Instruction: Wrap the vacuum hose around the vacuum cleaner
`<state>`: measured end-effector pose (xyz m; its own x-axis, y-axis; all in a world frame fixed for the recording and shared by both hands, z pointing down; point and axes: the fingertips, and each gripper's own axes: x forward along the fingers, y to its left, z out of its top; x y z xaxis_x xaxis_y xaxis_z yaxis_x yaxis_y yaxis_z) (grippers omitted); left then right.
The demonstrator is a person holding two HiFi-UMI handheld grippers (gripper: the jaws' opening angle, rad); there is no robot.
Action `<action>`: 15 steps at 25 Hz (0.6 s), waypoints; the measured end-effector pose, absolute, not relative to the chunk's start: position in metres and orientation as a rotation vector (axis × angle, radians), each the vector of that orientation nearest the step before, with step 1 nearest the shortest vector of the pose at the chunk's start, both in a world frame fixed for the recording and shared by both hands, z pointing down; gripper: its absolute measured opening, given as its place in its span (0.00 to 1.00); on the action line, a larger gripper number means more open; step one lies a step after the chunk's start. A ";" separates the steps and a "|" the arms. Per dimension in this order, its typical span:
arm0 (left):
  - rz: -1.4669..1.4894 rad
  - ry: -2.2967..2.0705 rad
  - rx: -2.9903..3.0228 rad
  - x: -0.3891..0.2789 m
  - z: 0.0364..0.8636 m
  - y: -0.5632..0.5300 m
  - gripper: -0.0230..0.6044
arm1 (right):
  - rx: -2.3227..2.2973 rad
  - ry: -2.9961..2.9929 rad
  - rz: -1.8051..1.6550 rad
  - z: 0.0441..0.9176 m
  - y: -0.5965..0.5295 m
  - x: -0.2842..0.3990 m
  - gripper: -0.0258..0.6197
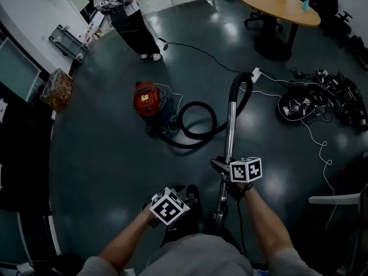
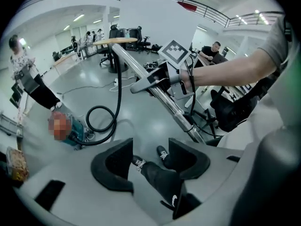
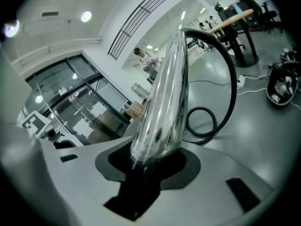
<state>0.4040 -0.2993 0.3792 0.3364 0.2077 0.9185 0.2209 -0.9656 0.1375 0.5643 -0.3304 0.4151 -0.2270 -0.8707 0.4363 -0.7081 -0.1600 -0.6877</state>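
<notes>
The black flexible vacuum hose (image 1: 249,96) lies in one loose loop near the middle of the dark glossy floor (image 1: 103,154), not wound on anything. One end runs to the canister vacuum cleaner (image 1: 148,99), red on top and blue below, which stands just left of the loop. The other end arches up and over into the top of a shiny metal wand (image 1: 230,131).

The right gripper (image 3: 153,164) is clamped on that wand low down, the tube filling the space between its jaws and slanting up and away. The left gripper (image 2: 150,147) points steeply down with its jaws spread wide and nothing in them. Only the wearer's dark shoes (image 2: 163,152) show through the gap.

Toward the floor's far edge, a person (image 1: 129,22) stands. A round wooden table (image 1: 279,6) occupies the far right corner.
</notes>
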 end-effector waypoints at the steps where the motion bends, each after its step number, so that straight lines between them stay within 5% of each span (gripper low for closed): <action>1: -1.728 -0.422 -2.545 0.412 0.377 -0.301 0.42 | -1.855 1.954 -1.335 0.416 -0.329 0.563 0.27; 15: -1.319 -0.479 -2.389 0.538 0.353 -0.394 0.42 | -2.011 2.576 -1.396 0.437 -0.356 0.545 0.26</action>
<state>0.5380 -0.3938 0.3529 0.5044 0.1151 0.8558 0.4605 -0.8742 -0.1538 0.5454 -0.3559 0.4366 -0.3027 -0.6287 0.7164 -0.9434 0.0908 -0.3189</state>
